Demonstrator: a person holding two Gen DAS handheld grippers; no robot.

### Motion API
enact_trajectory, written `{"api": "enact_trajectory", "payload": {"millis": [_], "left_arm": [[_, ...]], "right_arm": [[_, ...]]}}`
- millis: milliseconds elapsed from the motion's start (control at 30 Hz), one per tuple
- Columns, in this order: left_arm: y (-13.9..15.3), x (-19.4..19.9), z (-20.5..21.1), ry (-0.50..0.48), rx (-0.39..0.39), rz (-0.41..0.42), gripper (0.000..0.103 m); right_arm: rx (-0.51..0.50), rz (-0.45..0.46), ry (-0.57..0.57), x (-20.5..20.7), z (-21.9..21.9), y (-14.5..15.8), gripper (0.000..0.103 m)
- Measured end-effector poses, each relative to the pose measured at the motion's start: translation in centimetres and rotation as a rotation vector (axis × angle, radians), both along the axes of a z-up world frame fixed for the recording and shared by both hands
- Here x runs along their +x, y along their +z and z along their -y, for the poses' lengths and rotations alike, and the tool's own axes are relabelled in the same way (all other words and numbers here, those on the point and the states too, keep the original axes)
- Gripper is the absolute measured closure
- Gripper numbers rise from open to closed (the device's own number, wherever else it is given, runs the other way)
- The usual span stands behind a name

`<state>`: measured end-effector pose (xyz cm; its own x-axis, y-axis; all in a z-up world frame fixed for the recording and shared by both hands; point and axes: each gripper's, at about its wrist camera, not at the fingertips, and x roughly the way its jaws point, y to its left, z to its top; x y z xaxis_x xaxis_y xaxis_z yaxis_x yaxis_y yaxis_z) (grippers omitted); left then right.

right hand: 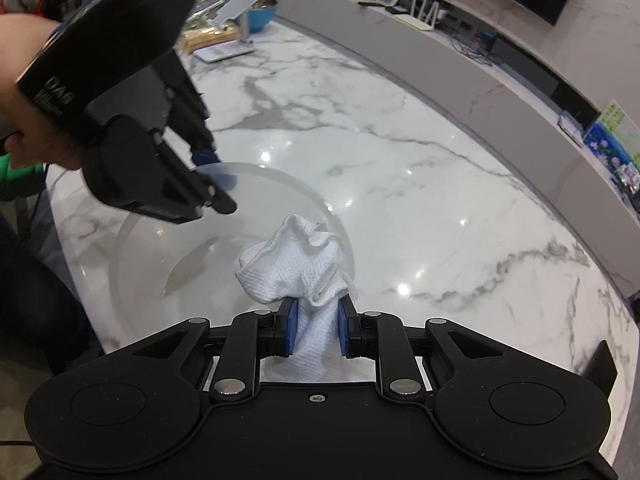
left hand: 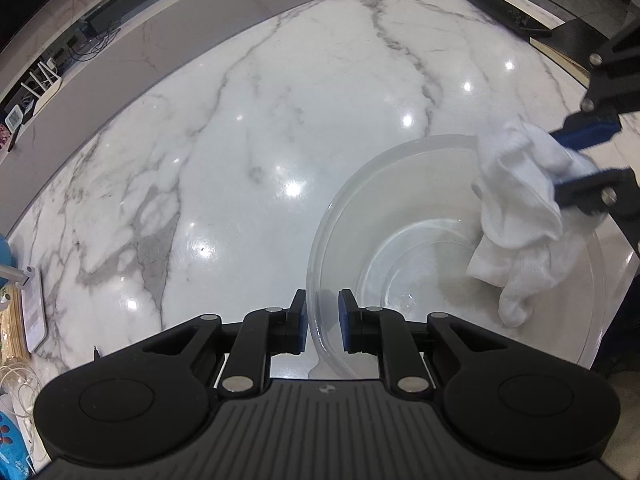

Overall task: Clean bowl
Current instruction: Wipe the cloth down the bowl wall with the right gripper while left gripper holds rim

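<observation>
Presently, the clear bowl (left hand: 400,216) is sitting on the marble surface (left hand: 260,120), near the person's edge and toward the right of the left wrist view. It is looking thin-walled, rigid and light, probably plastic, so it is likely sliding or tipping readily under a wiping push; its glossy wall is also appearing slippery. The rim is offering the sensible place to take hold, and the left tool (left hand: 323,322) is doing just that: its blue pads are standing nearly closed, one on each side of the near wall, and are apparently pinching the rim. The right tool (right hand: 315,330) is gripping the white cloth (right hand: 296,264) tightly between its pads, the bunched end hanging inside the bowl against the right-hand wall. The cloth is soft, limp and waffle-textured, so it is conforming to the curve rather than scratching it.

Legible writing is scarce: white letters reading roughly "DAS" are showing, upside down, on the left tool's housing in the right wrist view, with a smaller line beneath too blurred to read. Packages on the far ledge are carrying print that is too small to make out.
</observation>
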<state>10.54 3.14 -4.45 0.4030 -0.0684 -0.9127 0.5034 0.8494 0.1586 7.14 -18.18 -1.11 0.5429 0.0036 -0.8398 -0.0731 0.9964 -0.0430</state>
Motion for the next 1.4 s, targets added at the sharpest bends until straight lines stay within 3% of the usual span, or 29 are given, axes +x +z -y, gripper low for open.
{"api": "enact_trajectory", "payload": {"millis": [333,733,1033,1400], "left_arm": [[0.0,-0.1,0.2,0.002,-0.001,-0.006,0.088],[-0.2,-0.1,0.4,-0.007,0.014,-0.005,0.087],[-0.4,-0.5,0.5,-0.042,0.016,-0.007,0.087],[-0.5,-1.5,1.6,-0.138,0.019,0.02,0.087]], "right_arm": [[0.075,-0.052,0.119,-0.9,-1.7,0.3,0.085],[0.117,-0.055,0.18,-1.0,-2.7,0.7,0.085],[0.052,-0.074,0.101,-0.7,-1.2,0.4,0.085],[-0.016,-0.031,-0.015,0.5,0.7,-0.3,0.085]]}}
